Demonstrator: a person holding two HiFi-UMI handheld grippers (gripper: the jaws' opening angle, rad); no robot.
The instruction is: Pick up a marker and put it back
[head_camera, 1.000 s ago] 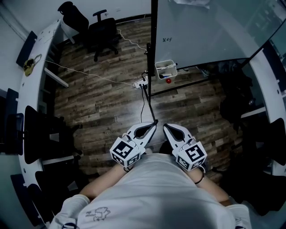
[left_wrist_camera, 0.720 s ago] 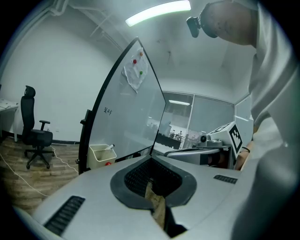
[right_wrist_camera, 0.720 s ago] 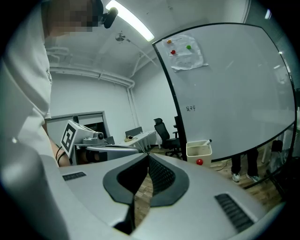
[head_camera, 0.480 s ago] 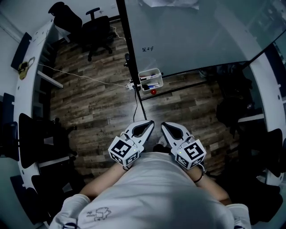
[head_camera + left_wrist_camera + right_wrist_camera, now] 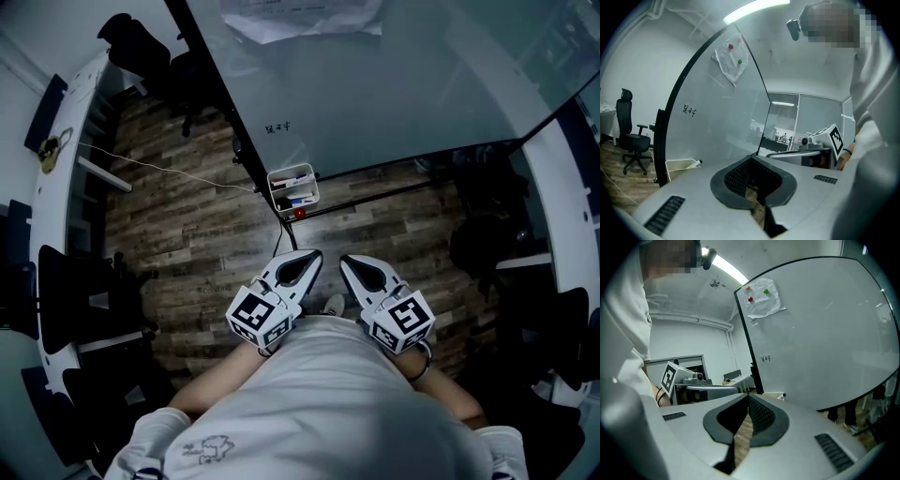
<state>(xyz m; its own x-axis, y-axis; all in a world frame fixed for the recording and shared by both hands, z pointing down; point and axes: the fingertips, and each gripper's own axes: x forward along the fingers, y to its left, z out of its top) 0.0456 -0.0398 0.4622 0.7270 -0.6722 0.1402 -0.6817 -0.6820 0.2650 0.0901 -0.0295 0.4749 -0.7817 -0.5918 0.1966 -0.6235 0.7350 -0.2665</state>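
Though markers point(image 5: 296, 178) blur, left tool point(image 5: 317, 254) and right tool point(image 5: 344, 260) sit closed.

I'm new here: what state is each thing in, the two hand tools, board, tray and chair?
Left grey two-jaw tool: shut, empty.
Right grey two-jaw tool: shut, empty.
White rectangular tray: hanging on the board's frame, holding markers.
Markers: lying in the tray, untouched.
Large whiteboard: upright, mostly blank, one small scribble.
Crumpled paper sheet: stuck high on the whiteboard.
Black office chair: unoccupied.
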